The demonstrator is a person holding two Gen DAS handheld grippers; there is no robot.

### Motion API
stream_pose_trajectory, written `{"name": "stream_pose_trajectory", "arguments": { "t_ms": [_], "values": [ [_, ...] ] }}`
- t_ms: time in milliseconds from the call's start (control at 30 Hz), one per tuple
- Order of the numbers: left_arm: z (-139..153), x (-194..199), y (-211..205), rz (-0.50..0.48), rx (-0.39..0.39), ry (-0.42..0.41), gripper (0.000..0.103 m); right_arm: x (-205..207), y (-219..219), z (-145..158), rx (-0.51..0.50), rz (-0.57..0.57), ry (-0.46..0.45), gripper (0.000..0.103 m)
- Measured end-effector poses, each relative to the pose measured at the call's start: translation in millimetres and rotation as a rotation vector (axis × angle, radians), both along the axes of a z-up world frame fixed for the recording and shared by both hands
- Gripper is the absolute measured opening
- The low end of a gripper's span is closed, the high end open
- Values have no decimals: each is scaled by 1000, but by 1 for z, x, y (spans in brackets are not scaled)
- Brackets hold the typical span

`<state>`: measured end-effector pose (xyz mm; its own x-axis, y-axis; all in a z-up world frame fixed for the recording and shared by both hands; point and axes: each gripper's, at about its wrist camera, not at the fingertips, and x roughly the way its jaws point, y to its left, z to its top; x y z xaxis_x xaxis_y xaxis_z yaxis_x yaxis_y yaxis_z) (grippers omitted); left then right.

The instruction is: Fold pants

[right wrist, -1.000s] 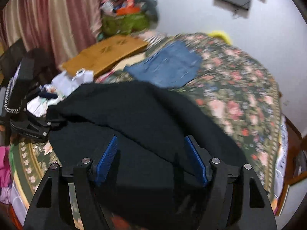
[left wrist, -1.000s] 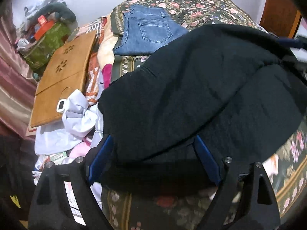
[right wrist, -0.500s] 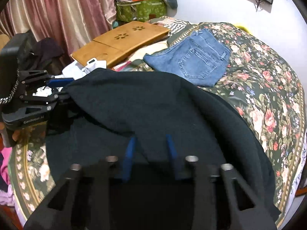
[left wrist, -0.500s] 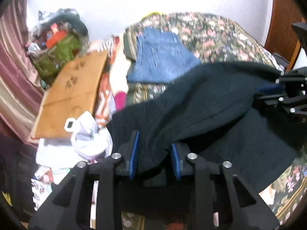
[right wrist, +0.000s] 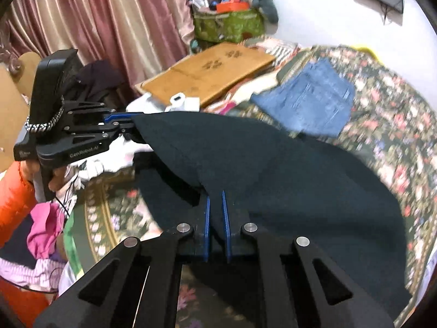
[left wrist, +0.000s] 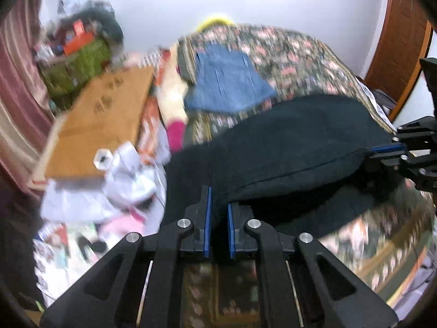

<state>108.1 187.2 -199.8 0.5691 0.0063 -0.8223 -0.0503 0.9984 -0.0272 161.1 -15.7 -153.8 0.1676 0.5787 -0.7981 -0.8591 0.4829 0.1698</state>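
— Both tongs were spread wide over the cloth a second ago; what has changed?

— Each pair has since clamped down on the black pants point(left wrist: 286, 147) and raised that edge off the bed point(left wrist: 297, 52).

— Count things for me, biggest first.

— One bed under a floral cover, dark green with pink blooms. One pair of black pants, matte and fleecy, with a stitched hem line along the lifted edge. One brown board point(right wrist: 210, 71), flat and rectangular with cut-out patterns. One folded pair of blue jeans point(right wrist: 314, 101), denim, lying flat farther up the bed. Then two tongs.

— Which way do the pants run?

— Crosswise on the bed. The lifted edge stretches taut between the left tongs point(left wrist: 217, 213) and the right tongs point(right wrist: 215, 213), and the rest drapes down onto the cover below.

— And the grip?

— Left tongs pinch a fold of the fabric between blue pads; in the right wrist view they show from the side point(right wrist: 128, 125), held by a hand in an orange sleeve. Right tongs pinch the other end likewise, seen at the edge of the left view point(left wrist: 382, 150).
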Motion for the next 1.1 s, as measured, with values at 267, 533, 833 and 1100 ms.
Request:
{"name": "stream_pose_trajectory", "arguments": {
  "t_ms": [267, 533, 833, 1100],
  "values": [
    [-26, -15, -8, 2, -77, 111, 28, 9, -10, -27, 20, -56, 145, 14],
    [24, -18, 21, 91, -129, 3, 61, 17, -46, 0, 89, -115, 148, 37],
    [6, 53, 68, 248, -146, 36, 74, 83, -82, 23, 130, -291, 51, 48],
    [-69, 115, 87, 298, -269, 230, 74, 158, -33, -10, 9, -250, 90, 48]
  ]
}}
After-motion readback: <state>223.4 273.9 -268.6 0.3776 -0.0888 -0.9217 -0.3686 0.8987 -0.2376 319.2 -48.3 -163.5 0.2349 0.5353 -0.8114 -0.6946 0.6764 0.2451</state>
